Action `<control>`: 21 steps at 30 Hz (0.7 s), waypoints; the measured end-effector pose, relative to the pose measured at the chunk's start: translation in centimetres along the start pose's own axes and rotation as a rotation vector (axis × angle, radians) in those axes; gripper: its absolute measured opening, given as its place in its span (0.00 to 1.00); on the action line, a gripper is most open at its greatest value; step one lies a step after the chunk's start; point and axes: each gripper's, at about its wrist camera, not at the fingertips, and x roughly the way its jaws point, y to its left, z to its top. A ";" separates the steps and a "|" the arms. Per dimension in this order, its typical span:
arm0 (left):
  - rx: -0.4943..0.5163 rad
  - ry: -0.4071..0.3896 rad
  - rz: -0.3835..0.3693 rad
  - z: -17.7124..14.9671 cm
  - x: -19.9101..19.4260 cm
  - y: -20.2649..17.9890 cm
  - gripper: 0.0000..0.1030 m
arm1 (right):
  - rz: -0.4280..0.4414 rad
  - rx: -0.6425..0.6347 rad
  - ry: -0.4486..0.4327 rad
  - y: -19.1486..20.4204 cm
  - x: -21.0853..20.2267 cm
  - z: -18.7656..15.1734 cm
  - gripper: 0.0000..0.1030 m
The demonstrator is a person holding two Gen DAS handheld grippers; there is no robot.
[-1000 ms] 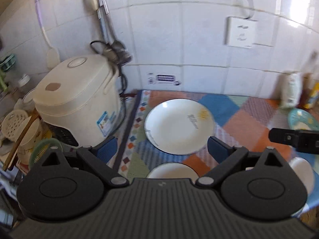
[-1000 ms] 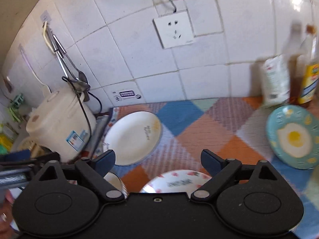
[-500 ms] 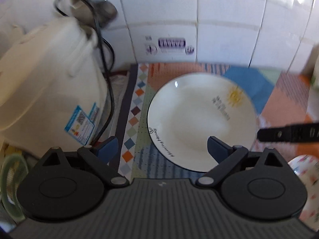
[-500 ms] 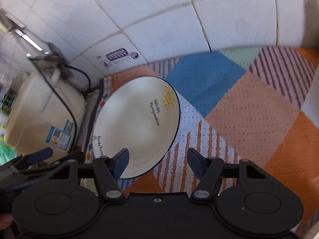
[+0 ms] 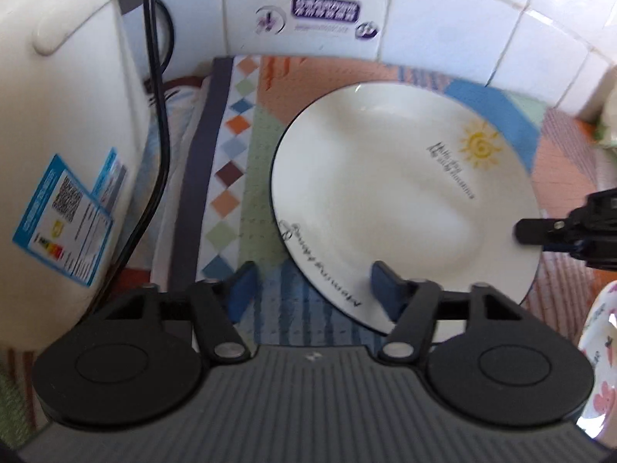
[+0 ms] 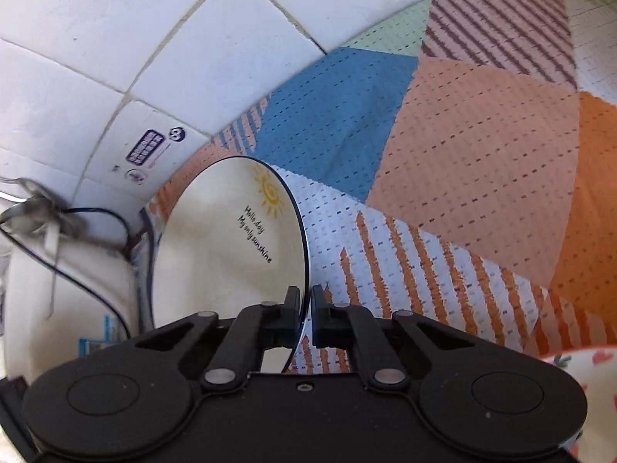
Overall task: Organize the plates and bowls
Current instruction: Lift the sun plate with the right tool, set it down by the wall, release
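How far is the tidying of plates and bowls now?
Nothing looks stacked yet. In hand: the right gripper is shut on the rim of the round white sun-print plate; the left gripper is closing astride its near rim. The heart-patterned dish remains.

A glossy glazed ceramic plate (image 5: 385, 193) lies on a woven, textured cloth mat (image 6: 482, 146) below smooth shiny wall tiles (image 6: 154, 19).
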 end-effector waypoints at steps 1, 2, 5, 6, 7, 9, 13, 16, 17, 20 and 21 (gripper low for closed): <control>-0.003 -0.009 -0.007 0.1 0.1 0.2 0.46 | -0.014 -0.023 -0.003 0.3 0.3 0.1 0.09; -0.019 -0.018 -0.021 0.2 0.0 0.3 0.35 | -0.015 -0.037 -0.007 0.4 0.5 0.2 0.09; -0.070 -0.030 -0.060 0.1 0.1 0.7 0.30 | 0.029 -0.074 -0.026 0.0 1.1 0.6 0.10; -0.080 -0.043 -0.060 0.0 0.0 0.7 0.30 | 0.037 -0.097 -0.026 -0.2 1.6 0.8 0.08; -0.086 -0.055 -0.059 -0.1 0.0 0.7 0.30 | 0.056 -0.103 -0.036 -0.4 2.0 0.9 0.08; -0.096 -0.059 -0.056 -0.2 0.0 0.6 0.30 | 0.090 -0.088 -0.053 -0.9 2.2 1.0 0.12; -0.059 -0.068 -0.019 0.3 -0.6 0.1 0.30 | 0.136 -0.155 -0.072 -0.5 1.3 0.7 0.15; 0.011 -0.102 -0.042 0.1 -1.7 -0.7 0.30 | 0.131 -0.188 -0.082 -0.2 -0.3 1.0 0.16; 0.029 -0.116 -0.045 0.2 -2.0 -1.1 0.30 | 0.122 -0.201 -0.091 0.0 -0.8 1.0 0.16; 0.086 -0.154 -0.070 0.8 -2.7 -2.2 0.30 | 0.107 -0.223 -0.133 -0.3 -2.7 0.9 0.16; 0.106 -0.157 -0.081 1.2 -2.8 -2.7 0.30 | 0.101 -0.220 -0.146 -0.5 -3.3 1.0 0.16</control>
